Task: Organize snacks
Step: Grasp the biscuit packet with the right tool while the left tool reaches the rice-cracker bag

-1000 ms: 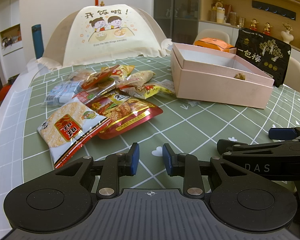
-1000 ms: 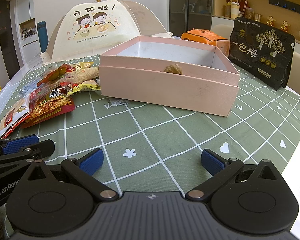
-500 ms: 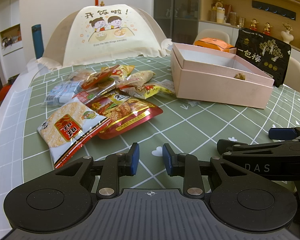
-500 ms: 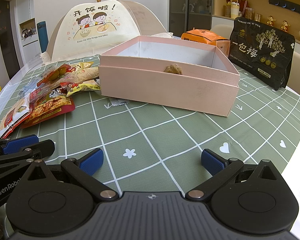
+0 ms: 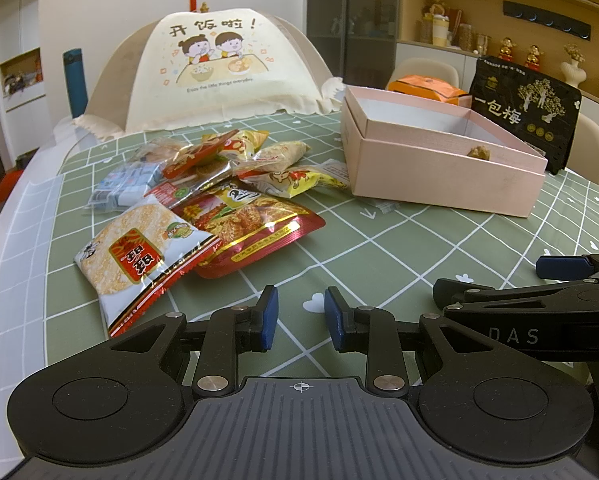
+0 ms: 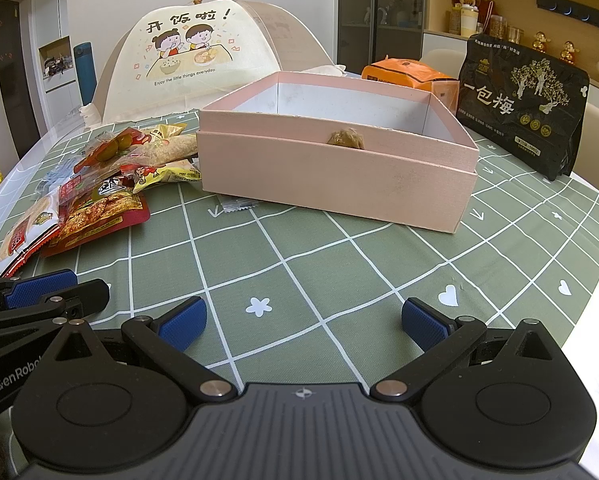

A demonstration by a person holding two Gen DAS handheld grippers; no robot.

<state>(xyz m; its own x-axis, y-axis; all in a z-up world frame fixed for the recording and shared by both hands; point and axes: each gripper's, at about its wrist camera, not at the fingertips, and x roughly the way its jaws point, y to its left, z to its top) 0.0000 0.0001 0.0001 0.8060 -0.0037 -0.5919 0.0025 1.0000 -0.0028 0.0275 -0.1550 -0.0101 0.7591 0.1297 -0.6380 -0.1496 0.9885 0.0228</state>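
A heap of snack packets lies on the green checked tablecloth (image 5: 379,256), left of an open pink box (image 5: 439,172). Nearest me are a white rice-cracker packet (image 5: 139,256) and a red packet (image 5: 251,224). Inside the pink box (image 6: 331,168) sits one small brown snack (image 6: 345,138). My left gripper (image 5: 301,314) hovers low over the cloth just in front of the heap, its jaws narrowly apart with nothing between them. My right gripper (image 6: 303,322) stands wide open and empty over the cloth in front of the box.
A fabric food cover (image 5: 219,68) stands behind the heap. A black plum bag (image 6: 523,100) and an orange packet (image 6: 407,74) stand behind the box. A small clear wrapper (image 6: 237,206) lies by the box's near left corner. The table's edge runs close on the right.
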